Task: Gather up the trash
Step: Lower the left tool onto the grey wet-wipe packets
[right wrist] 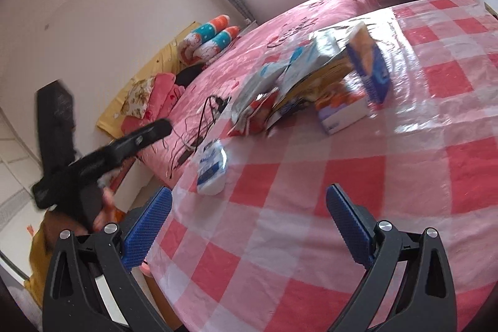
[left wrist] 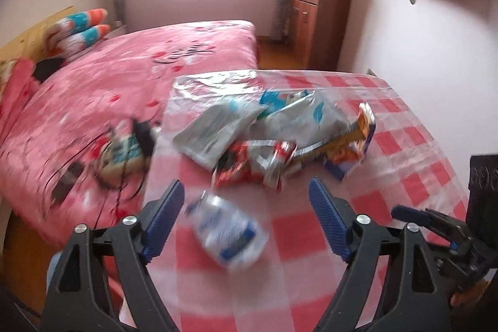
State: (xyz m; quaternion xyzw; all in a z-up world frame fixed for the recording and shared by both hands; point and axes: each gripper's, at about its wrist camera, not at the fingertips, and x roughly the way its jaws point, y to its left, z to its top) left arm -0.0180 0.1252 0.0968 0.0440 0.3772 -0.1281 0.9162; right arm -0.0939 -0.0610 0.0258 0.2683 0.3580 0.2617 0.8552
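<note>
A heap of empty snack wrappers point(left wrist: 267, 133) lies on the red-and-white checked table point(left wrist: 404, 164): silver bags, a red wrapper point(left wrist: 249, 164) and an orange-and-blue carton point(left wrist: 354, 145). A small white-and-blue packet point(left wrist: 227, 232) lies apart, nearer me, blurred. My left gripper point(left wrist: 246, 201) is open above that packet, with the packet between its blue pads. My right gripper point(right wrist: 249, 207) is open and empty over the table's near part; the packet point(right wrist: 211, 167) lies ahead of its left pad, the heap point(right wrist: 314, 77) farther off.
A bed with a pink cover point(left wrist: 124, 77) adjoins the table's left side, with cables and a small box point(left wrist: 121, 154) on it and pillows point(left wrist: 77, 33) at the head. A wooden cabinet point(left wrist: 317, 21) stands at the far wall.
</note>
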